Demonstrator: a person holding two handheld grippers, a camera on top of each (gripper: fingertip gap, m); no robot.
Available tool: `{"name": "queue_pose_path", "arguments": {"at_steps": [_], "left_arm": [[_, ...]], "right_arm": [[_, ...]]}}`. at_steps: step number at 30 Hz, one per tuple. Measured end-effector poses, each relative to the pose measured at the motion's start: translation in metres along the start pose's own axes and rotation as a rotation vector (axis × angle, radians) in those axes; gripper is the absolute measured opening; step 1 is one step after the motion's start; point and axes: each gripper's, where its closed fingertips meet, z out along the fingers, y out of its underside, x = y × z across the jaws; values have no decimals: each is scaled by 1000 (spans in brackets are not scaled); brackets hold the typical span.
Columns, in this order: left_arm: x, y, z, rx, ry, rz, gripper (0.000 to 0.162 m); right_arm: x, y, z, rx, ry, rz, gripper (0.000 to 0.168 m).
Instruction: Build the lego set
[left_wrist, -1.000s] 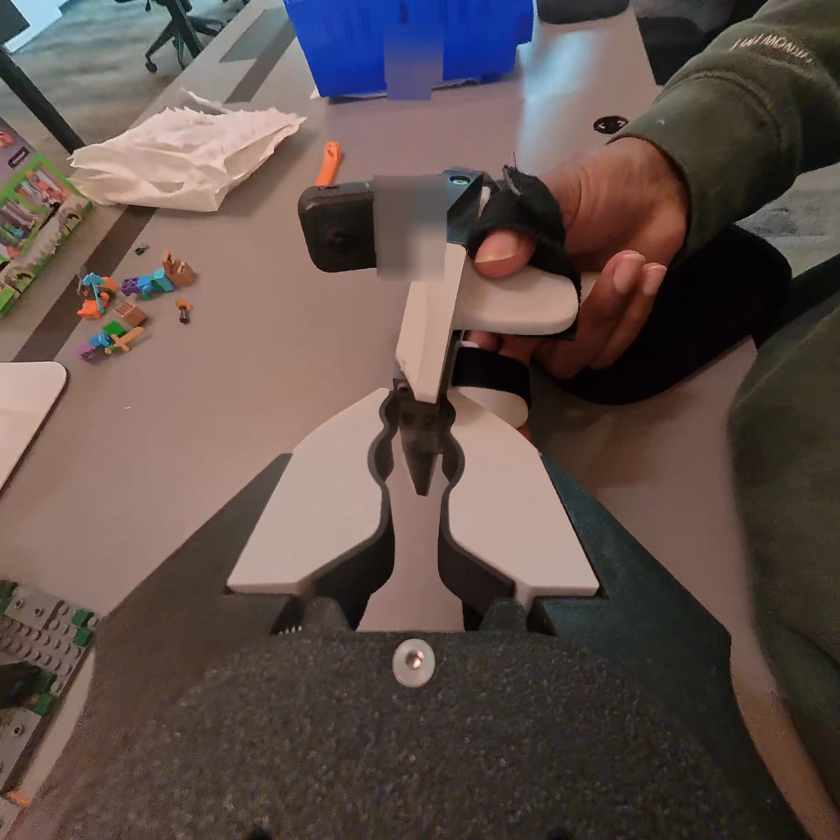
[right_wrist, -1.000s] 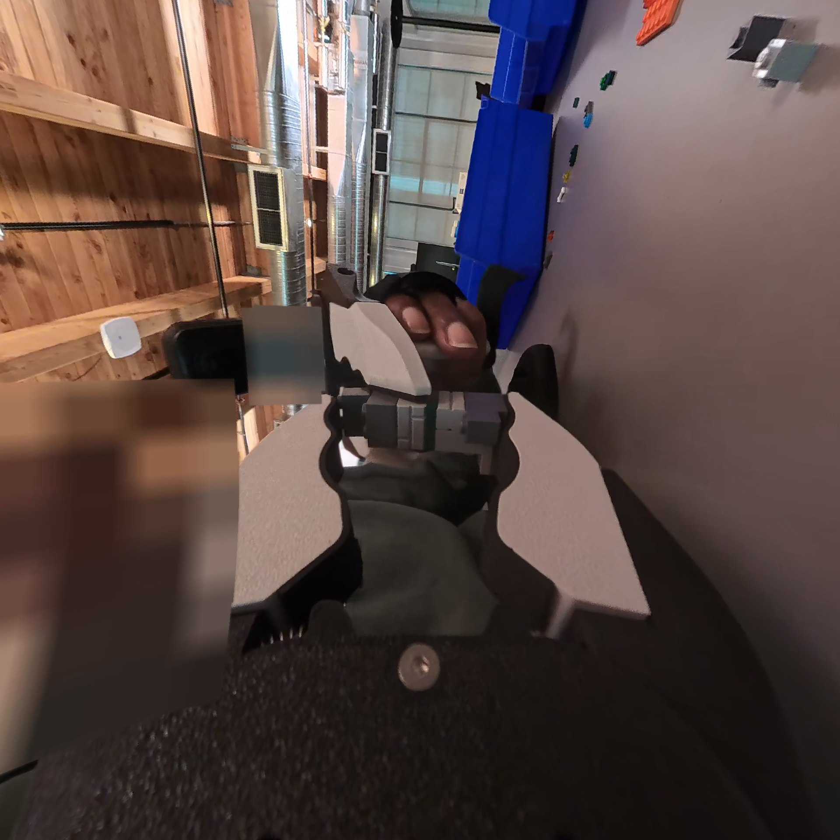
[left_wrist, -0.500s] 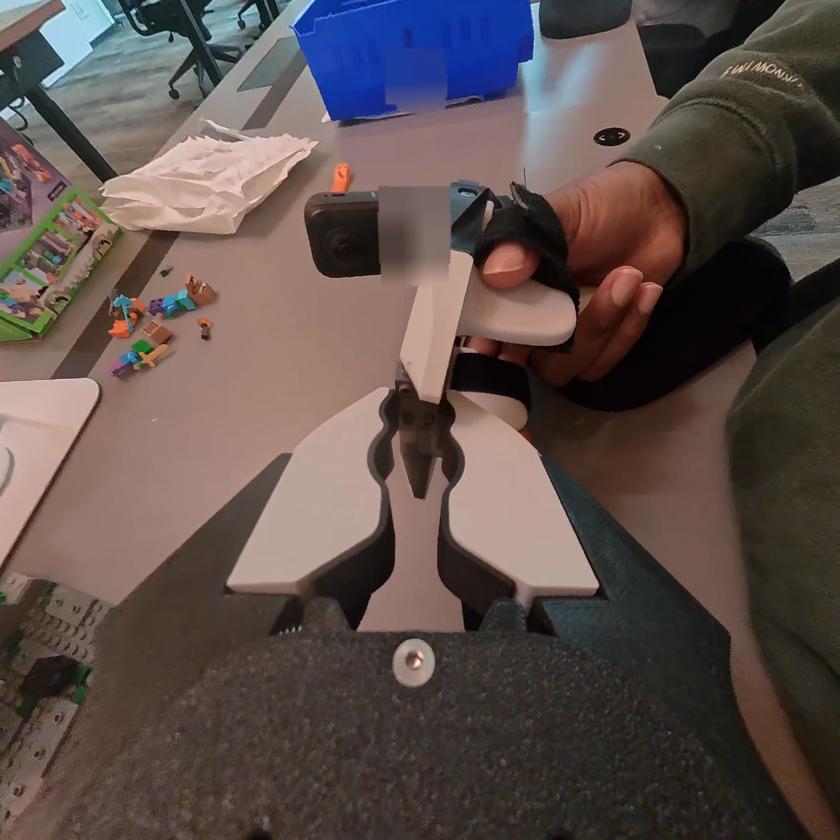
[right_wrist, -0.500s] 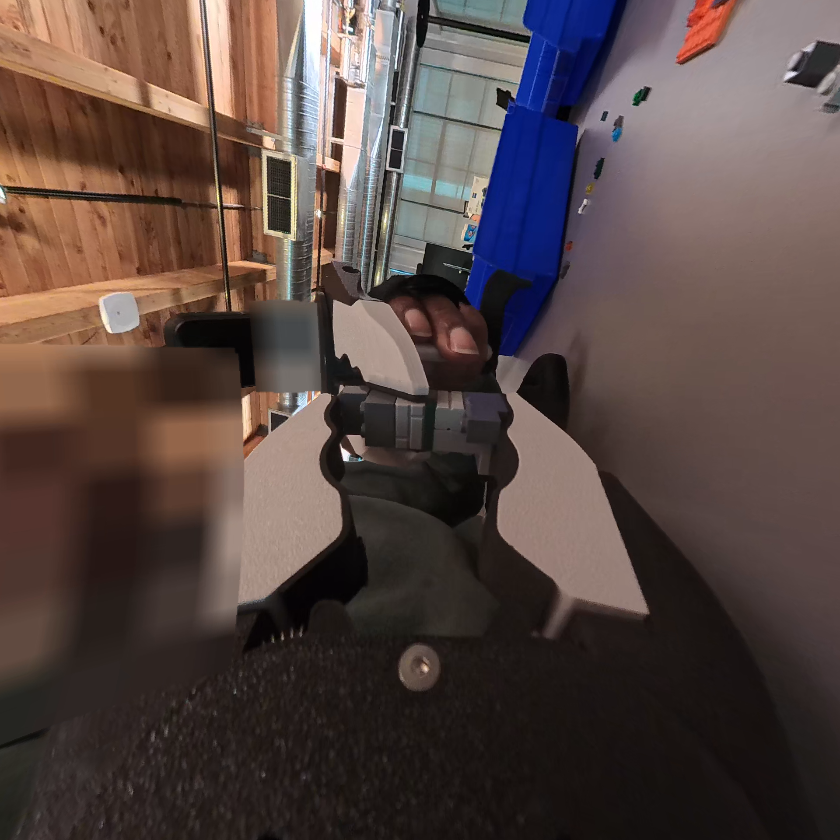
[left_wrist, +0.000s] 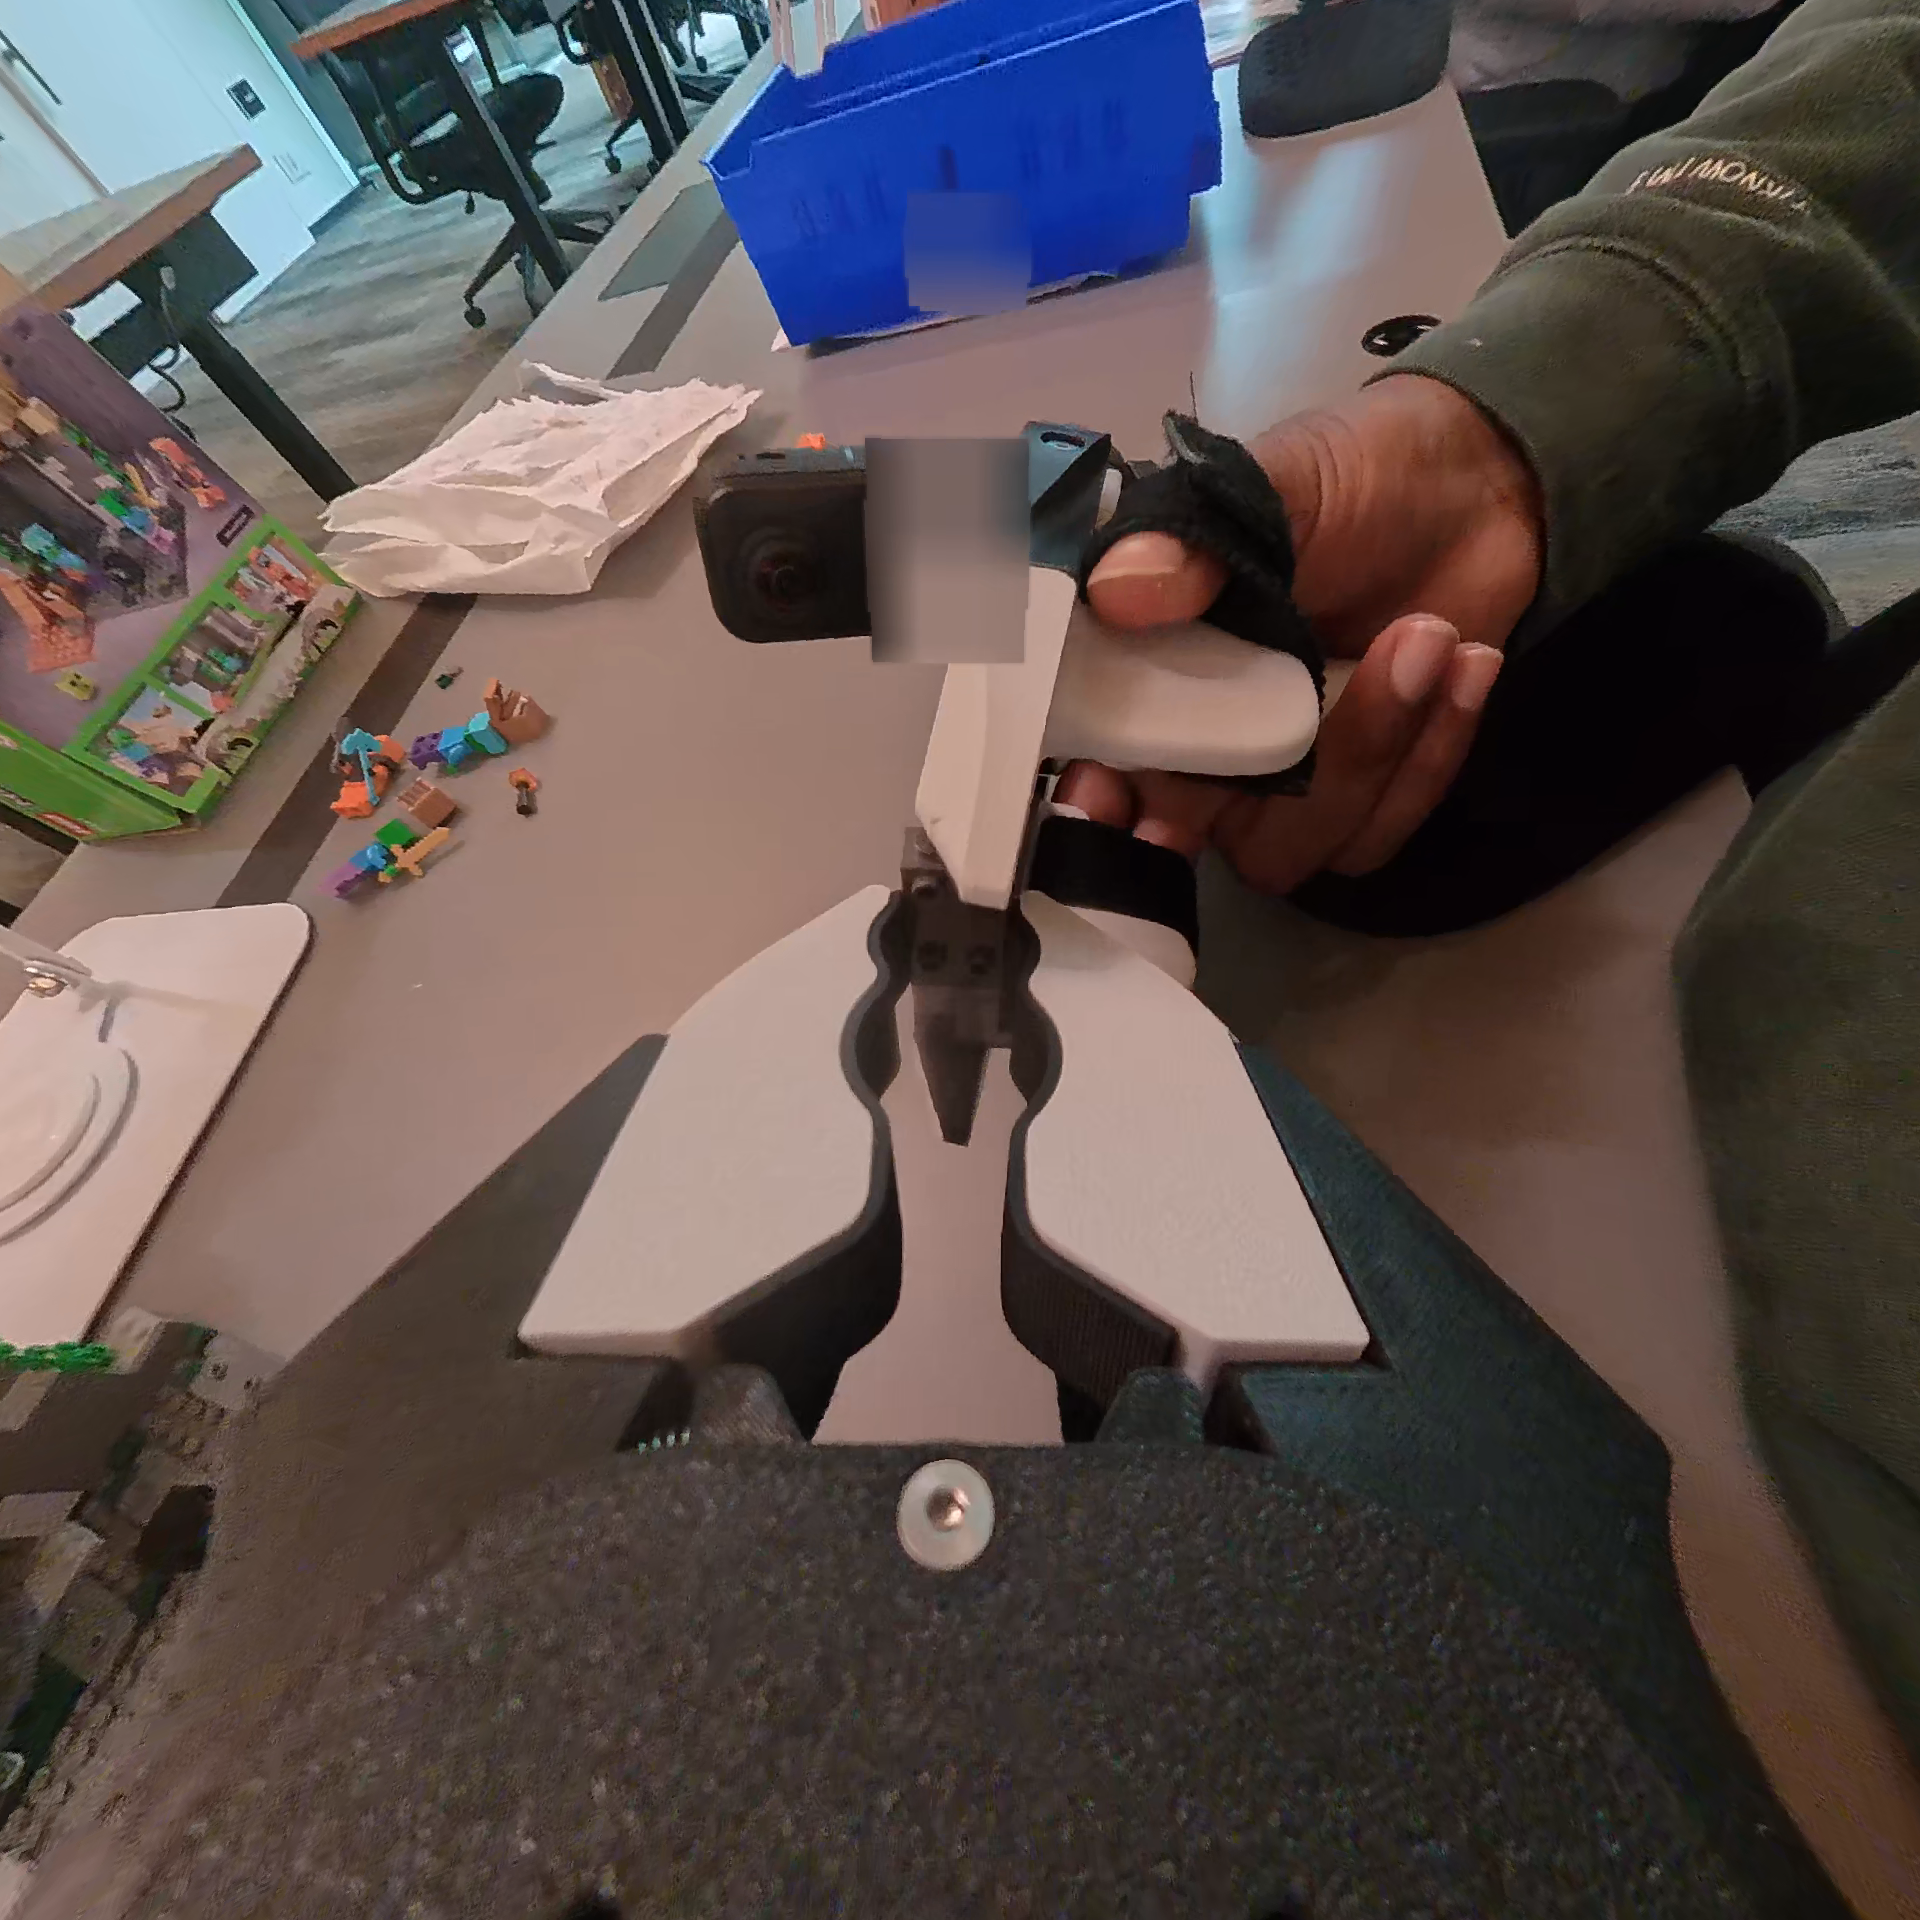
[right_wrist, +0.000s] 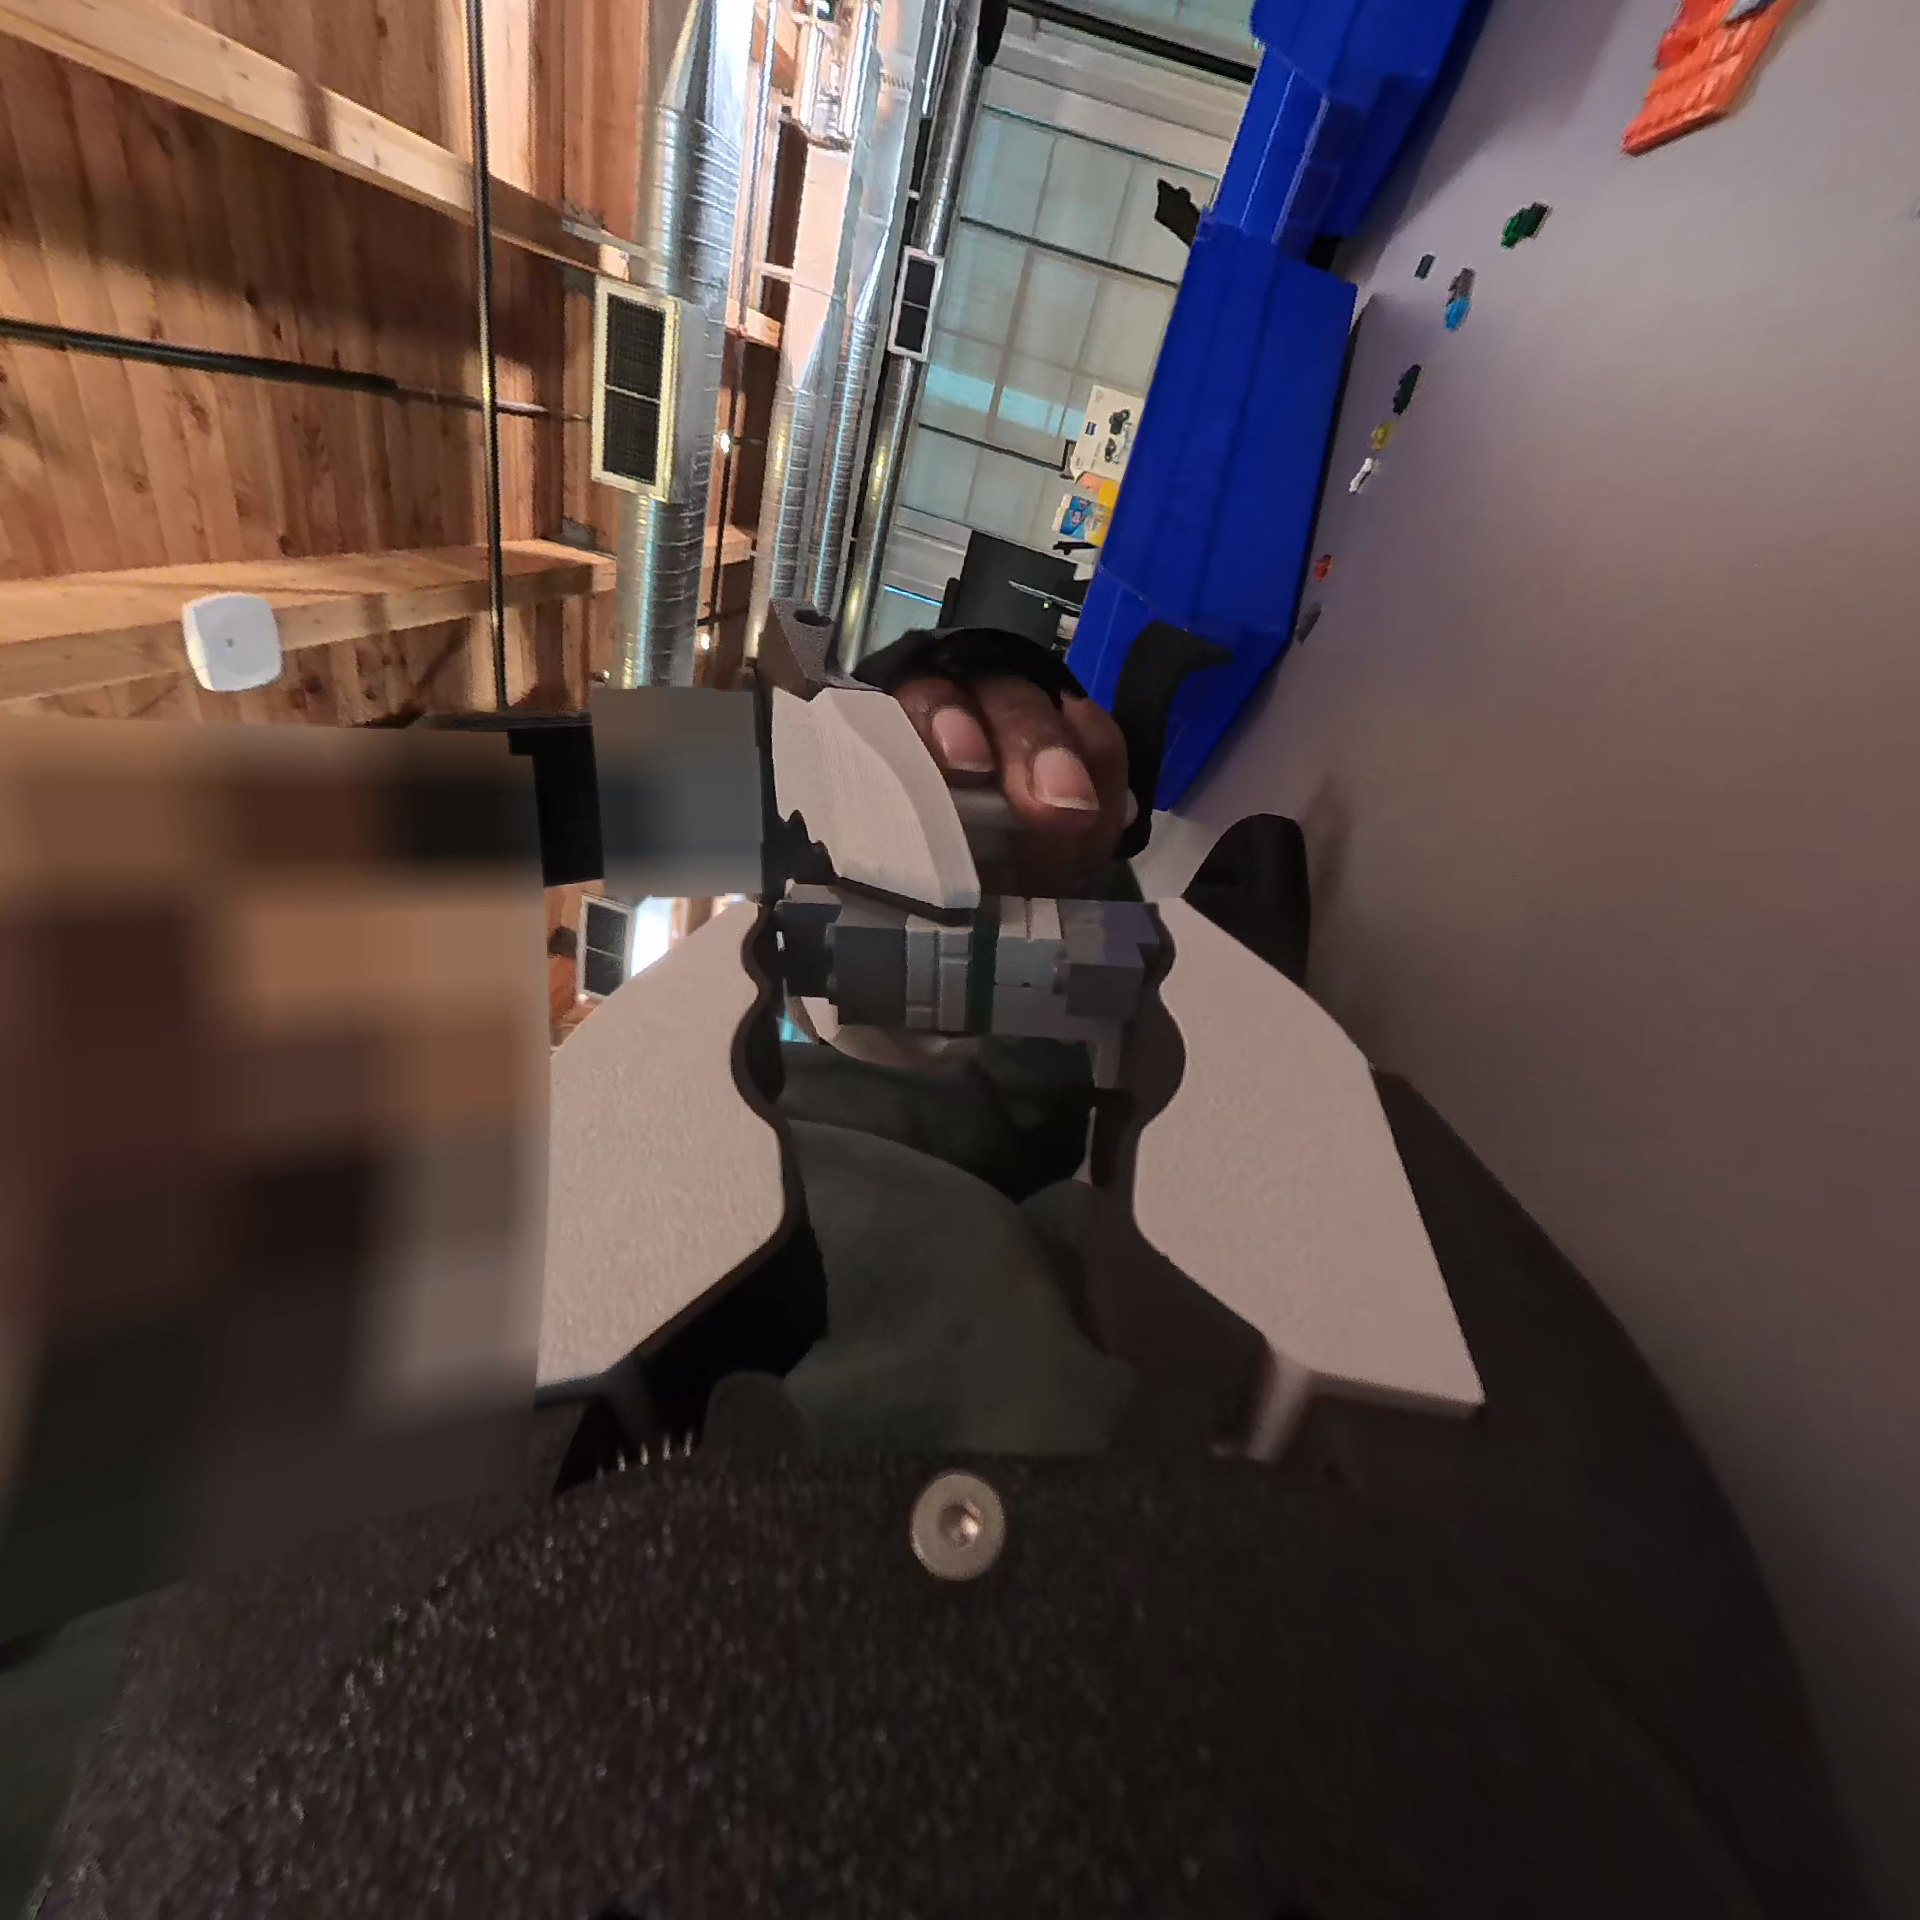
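A small grey lego assembly (right_wrist: 935, 971) is held in the air over the grey table (left_wrist: 665, 831) by both grippers. My right gripper (right_wrist: 966, 966) is shut on it, gripping its two ends. My left gripper (left_wrist: 956, 935) is shut on the same assembly (left_wrist: 951, 1039), which shows edge-on here as a narrow dark wedge. The right gripper's white finger (left_wrist: 987, 748) comes down onto the piece from above, held by a hand (left_wrist: 1382, 623). In the right wrist view the left gripper's finger (right_wrist: 873, 810) sits just above the assembly.
Loose coloured lego pieces (left_wrist: 436, 769) lie at left, near a lego box (left_wrist: 135, 644), a crumpled white bag (left_wrist: 540, 478) and a white board (left_wrist: 125, 1091). A grey-green build (left_wrist: 83, 1455) is at lower left. Blue bins (left_wrist: 977, 187) (right_wrist: 1226, 499) stand behind. A green sleeve (left_wrist: 1714, 312) fills the right. Both grippers' tips are close together, under 4 cm apart.
Both grippers keep their hold on the grey assembly. The left view has tilted up, so the table items have slid down and right. The right view has shifted slightly.
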Motion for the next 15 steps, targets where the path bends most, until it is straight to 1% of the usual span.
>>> {"name": "queue_pose_path", "arguments": {"at_steps": [1, 8, 11, 12, 15], "left_arm": [[0, -1, -1, 7, -1, 0, 17], [-1, 5, -7, 20, -12, -26, 17], [0, 10, -8, 38, 24, -98, 17], [1, 12, -8, 45, 51, -136, 17], [3, 17, -9, 57, 138, -242, 17]], "right_arm": [[-1, 0, 0, -6, 3, -12, 66], [3, -3, -9, 4, 64, -87, 75], [5, -10, -16, 16, 102, -155, 73], [4, -13, -19, 12, 120, -199, 71], [-2, -20, -31, -59, 198, -433, 63]]}}
